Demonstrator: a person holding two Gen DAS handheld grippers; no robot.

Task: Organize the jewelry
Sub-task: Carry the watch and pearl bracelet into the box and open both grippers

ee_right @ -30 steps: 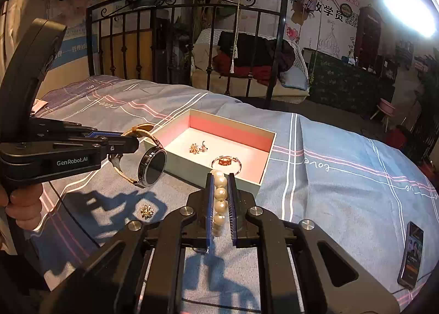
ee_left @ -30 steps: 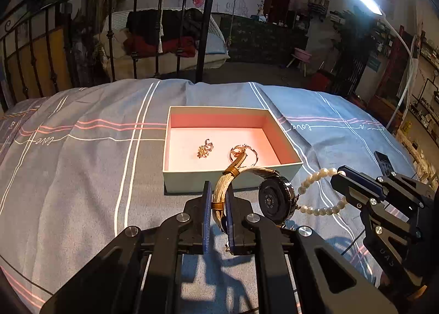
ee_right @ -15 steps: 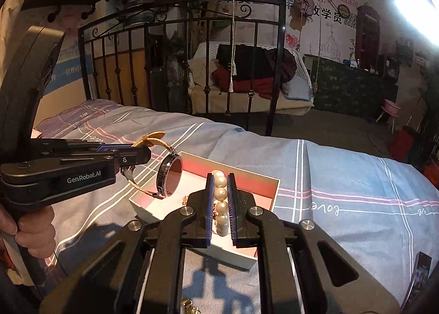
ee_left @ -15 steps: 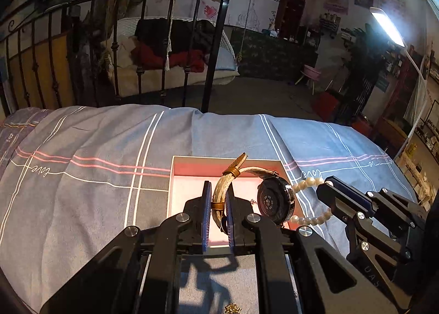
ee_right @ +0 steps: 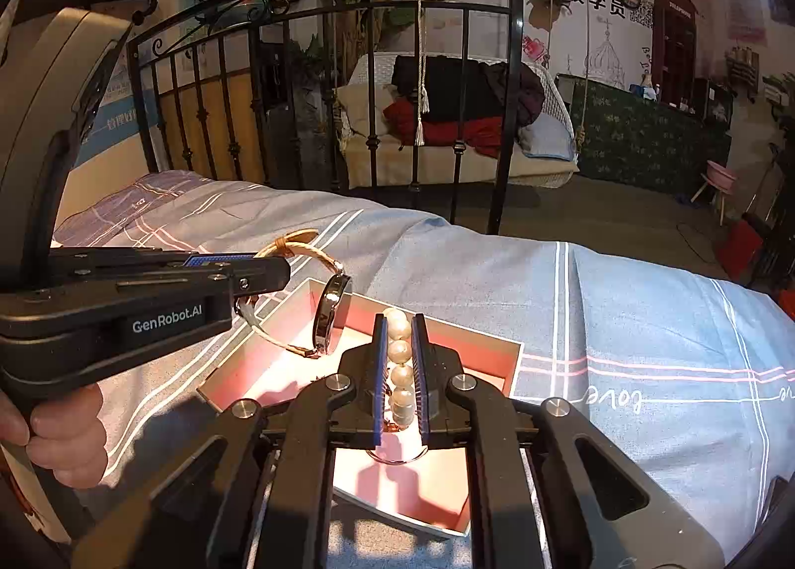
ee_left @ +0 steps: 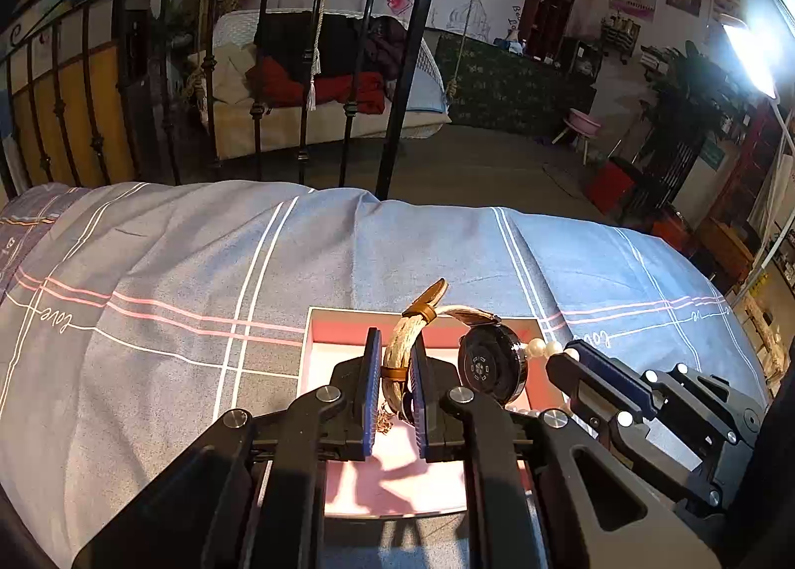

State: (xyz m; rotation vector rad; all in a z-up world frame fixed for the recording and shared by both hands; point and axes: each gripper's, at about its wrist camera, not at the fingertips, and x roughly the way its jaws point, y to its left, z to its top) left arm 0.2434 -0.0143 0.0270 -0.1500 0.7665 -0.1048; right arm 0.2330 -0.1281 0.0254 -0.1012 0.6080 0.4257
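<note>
From the left wrist camera, my left gripper point(ee_left: 395, 387) is pinched on the strap of the watch point(ee_left: 492, 363). The strap loops up between the pads, and the round case hangs out toward 2 o'clock of the fingertips with its back facing me. The open box point(ee_left: 318, 350) lies directly under and ahead of the claw, its pink floor showing between the arms at 6 o'clock. My right gripper point(ee_left: 586, 360) comes in from 3 o'clock, with a few pearls of the bracelet point(ee_left: 544, 348) showing at its tip. A small gold piece point(ee_left: 383, 417) sits on the box floor just below the strap.

From the right wrist camera, my right gripper point(ee_right: 400, 370) is pressed onto the pearl bracelet point(ee_right: 400, 350), whose beads run in a line along the fingers, toward 12 o'clock. The box point(ee_right: 497, 355) is beneath the claw, and its long axis runs from about 7 to 1 o'clock. The left gripper point(ee_right: 258, 271) reaches in from 9 o'clock and holds the watch point(ee_right: 330, 315) above the far left corner of the box. A ring-like hoop point(ee_right: 397, 457) is just visible on the floor under my fingers.

My count is one watch, one bracelet, one box, and at least two small pieces inside.

Both hands are over the box, so I judge that lowering and releasing comes next, and the right sits nearer its centre.
</note>
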